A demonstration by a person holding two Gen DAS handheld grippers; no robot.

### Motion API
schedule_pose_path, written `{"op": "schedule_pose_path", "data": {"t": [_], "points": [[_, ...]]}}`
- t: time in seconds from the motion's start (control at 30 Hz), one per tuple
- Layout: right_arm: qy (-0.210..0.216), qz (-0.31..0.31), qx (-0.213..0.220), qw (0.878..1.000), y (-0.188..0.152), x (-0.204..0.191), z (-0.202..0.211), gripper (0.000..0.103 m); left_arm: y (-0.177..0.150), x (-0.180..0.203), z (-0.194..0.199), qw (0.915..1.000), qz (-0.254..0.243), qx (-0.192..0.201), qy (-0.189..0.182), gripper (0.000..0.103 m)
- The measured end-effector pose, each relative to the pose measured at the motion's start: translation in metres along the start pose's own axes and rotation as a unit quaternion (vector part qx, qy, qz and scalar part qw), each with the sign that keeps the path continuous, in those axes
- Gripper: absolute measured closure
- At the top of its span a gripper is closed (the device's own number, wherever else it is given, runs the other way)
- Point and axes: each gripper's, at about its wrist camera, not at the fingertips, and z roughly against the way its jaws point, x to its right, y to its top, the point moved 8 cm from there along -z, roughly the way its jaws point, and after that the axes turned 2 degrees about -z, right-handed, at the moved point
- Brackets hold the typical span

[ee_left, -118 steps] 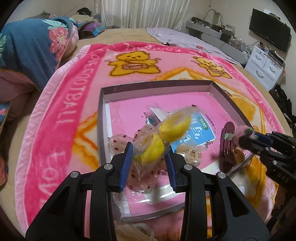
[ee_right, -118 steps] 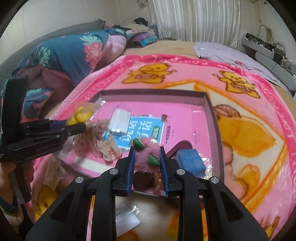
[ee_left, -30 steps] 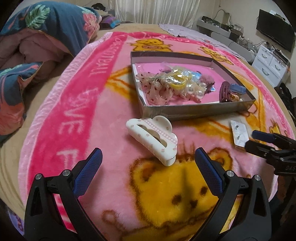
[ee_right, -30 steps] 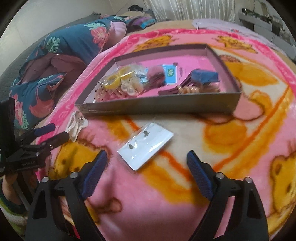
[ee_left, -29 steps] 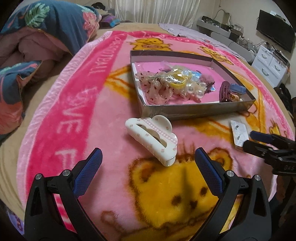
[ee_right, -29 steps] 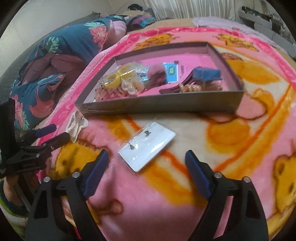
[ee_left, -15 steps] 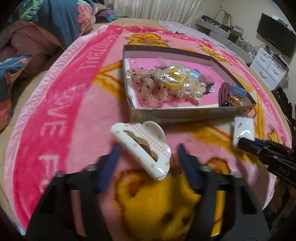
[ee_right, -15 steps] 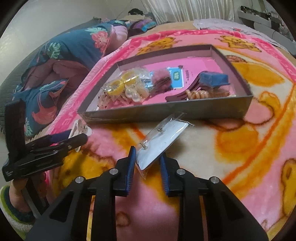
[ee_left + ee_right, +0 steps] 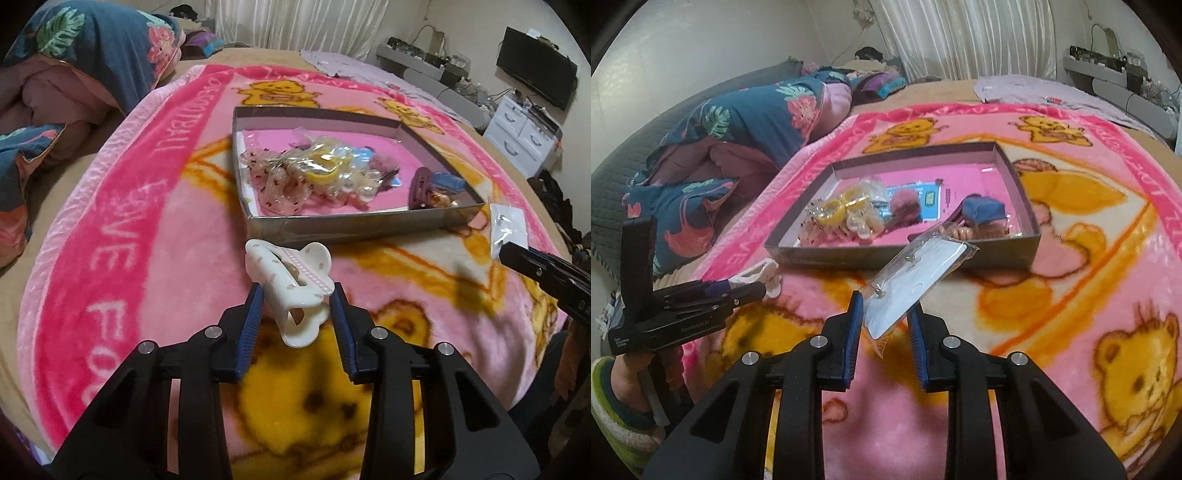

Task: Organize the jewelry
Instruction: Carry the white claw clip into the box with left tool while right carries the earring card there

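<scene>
White plastic hair claw (image 9: 291,291), pinched crosswise in the left gripper (image 9: 295,314), and the bagged earring card (image 9: 916,278), nipped by the right gripper (image 9: 886,321), both hang above the blanket with the grey box (image 9: 901,254) straight ahead.

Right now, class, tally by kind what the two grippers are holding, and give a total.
White hair claw: 1, in the left gripper
Earring packet: 1, in the right gripper
Total: 2
</scene>
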Motion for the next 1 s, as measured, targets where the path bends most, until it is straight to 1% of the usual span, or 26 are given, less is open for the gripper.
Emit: {"op": "schedule_pose_path", "data": {"t": [0.27, 0.43, 0.6, 0.8, 1.0], "points": [[-0.003, 0.004, 0.024, 1.000, 0.012, 0.004, 0.015, 0.080, 0.013, 0.017, 0.024, 0.9994, -0.005, 0.030, -0.017, 0.074], [-0.009, 0.010, 0.040, 0.999, 0.021, 0.009, 0.025, 0.080, 0.034, 0.030, 0.035, 0.9981, -0.015, 0.053, -0.027, 0.074], [-0.016, 0.012, 0.055, 0.998, 0.034, 0.018, 0.033, 0.080, 0.057, 0.043, 0.030, 0.9973, -0.024, 0.061, -0.032, 0.074], [-0.025, 0.017, 0.070, 0.997, 0.054, 0.030, 0.036, 0.080, 0.083, 0.061, 0.015, 0.9963, -0.037, 0.067, -0.038, 0.074], [-0.031, 0.021, 0.077, 0.996, 0.072, 0.038, 0.030, 0.080, 0.098, 0.071, -0.009, 0.9966, -0.041, 0.057, -0.043, 0.074]]}}
